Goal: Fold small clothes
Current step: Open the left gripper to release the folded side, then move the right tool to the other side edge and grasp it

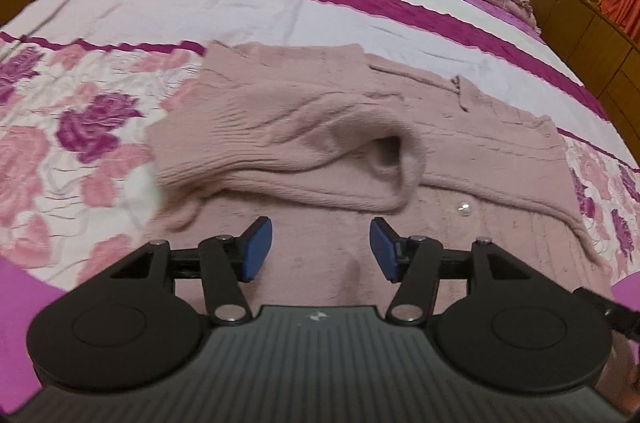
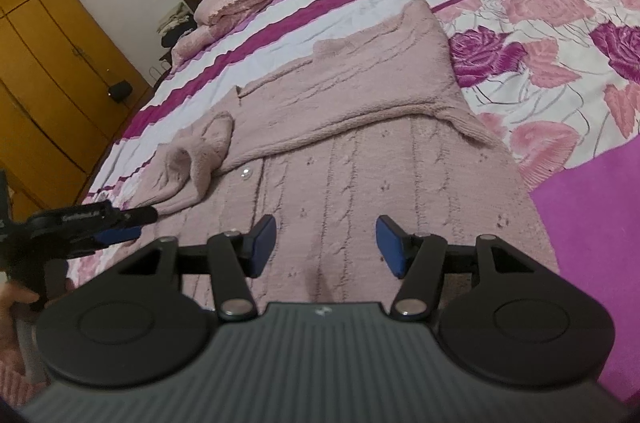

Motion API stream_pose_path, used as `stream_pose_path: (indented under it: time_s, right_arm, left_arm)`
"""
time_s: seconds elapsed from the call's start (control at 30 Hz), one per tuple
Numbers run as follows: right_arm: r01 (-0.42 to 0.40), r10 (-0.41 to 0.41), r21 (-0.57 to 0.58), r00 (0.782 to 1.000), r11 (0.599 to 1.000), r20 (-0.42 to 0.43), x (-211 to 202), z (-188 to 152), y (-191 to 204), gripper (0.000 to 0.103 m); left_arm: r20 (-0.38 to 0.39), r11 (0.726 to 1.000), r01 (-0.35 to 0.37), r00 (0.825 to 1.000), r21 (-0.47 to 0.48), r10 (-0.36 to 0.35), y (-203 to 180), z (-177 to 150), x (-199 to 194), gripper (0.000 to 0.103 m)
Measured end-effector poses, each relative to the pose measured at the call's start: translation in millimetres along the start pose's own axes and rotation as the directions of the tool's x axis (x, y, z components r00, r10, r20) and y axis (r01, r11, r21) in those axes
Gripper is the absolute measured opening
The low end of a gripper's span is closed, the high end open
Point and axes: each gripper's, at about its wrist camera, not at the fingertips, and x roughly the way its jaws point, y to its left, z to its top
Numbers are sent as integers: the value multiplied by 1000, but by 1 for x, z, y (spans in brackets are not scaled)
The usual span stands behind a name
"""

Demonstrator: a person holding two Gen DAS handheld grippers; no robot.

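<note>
Fingers (image 1: pixel 258 249) of the left gripper (image 1: pixel 321 247) spread wide, nothing between the blue pads, hovering low over the near part of the pink knit cardigan (image 1: pixel 360 127); fingers (image 2: pixel 262 245) of the right gripper (image 2: pixel 326 245) likewise wide and empty, above the cable-knit front panel. Cardigan spread flat on the bed (image 2: pixel 560 35), lying on a floral and striped bedspread (image 1: pixel 80 111), one sleeve (image 1: pixel 312 159) already drawn across the body with its open cuff bunched near the pearl button (image 1: pixel 464 210). Judged soft, thick and light, fuzzy enough not to slip between rubber pads, limp enough to sag and stretch if lifted by a single point. Likely to drag the layer beneath along through knit-on-knit friction, so best raised clear before being carried over. Best hold probably at the ribbed hem corners or along a folded edge, pinching both layers together, one gripper to each side for an even fold. Worth avoiding the button placket and the loose dark thread (image 1: pixel 460 91) farther up, where a pad could snag. Bunched cuff probably needing flattening before the next fold.
</note>
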Motion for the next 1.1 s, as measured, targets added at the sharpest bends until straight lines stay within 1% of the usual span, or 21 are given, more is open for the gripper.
stream_pose_path:
  time_s: [0.33,0.67,0.9,1.1]
  right_arm:
    - [-20,19,-88,1000,996,-18,7,7,31,59]
    - [-70,59,-178,996,982,-65,32,15,75,59]
    - [-113,90,-259,991,959,-97,55,25,114,59]
    - [-160,119,-336,983,928,-139,82,30,156,59]
  left_arm:
    - [23,997,-69,997,-36,70,33,-7,-17,64]
    - [39,990,-117,992,-80,120,60,-9,-25,64]
    - [55,985,-139,988,-103,145,74,-11,-34,65]
    - [64,977,-178,980,-116,186,87,-14,-39,65]
